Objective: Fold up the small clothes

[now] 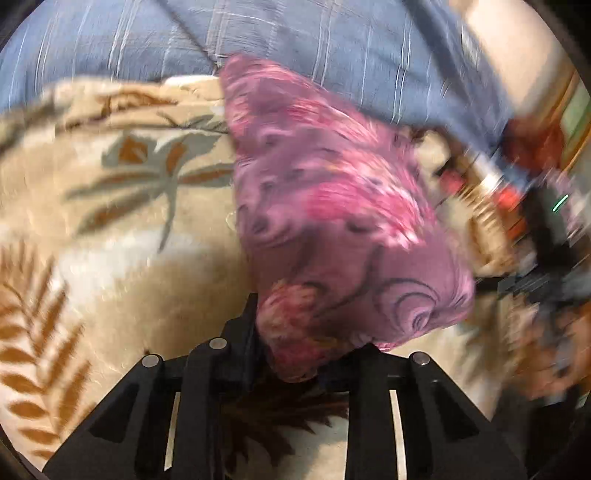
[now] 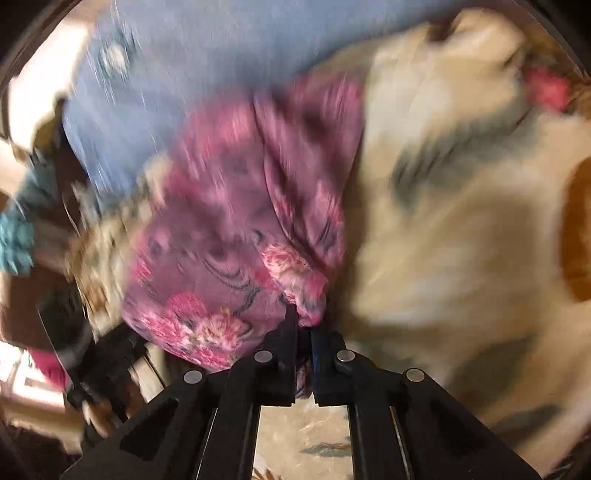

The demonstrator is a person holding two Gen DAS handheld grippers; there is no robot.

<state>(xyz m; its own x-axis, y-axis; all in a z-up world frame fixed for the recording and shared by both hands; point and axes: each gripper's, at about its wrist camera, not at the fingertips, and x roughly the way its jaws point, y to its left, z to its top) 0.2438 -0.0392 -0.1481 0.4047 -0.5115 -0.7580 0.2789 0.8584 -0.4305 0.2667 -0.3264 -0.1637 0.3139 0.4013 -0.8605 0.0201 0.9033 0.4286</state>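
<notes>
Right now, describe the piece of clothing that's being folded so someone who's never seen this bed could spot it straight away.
Start at the cream blanket with brown and grey leaves, which meets a blue checked sheet. Over that meeting line hangs the small purple garment, pinched at separate spots by the left tool and the right tool. Its pink flower print on purple sets it apart from everything around.

Garment (image 1: 332, 206) over blanket (image 1: 110, 221) (shirt (image 1: 295, 33) behind it).

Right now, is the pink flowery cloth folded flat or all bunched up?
Bunched up. The pink flowery cloth hangs in gathered folds from the right tool, pinched shut on one end, above the leaf-patterned blanket.
</notes>
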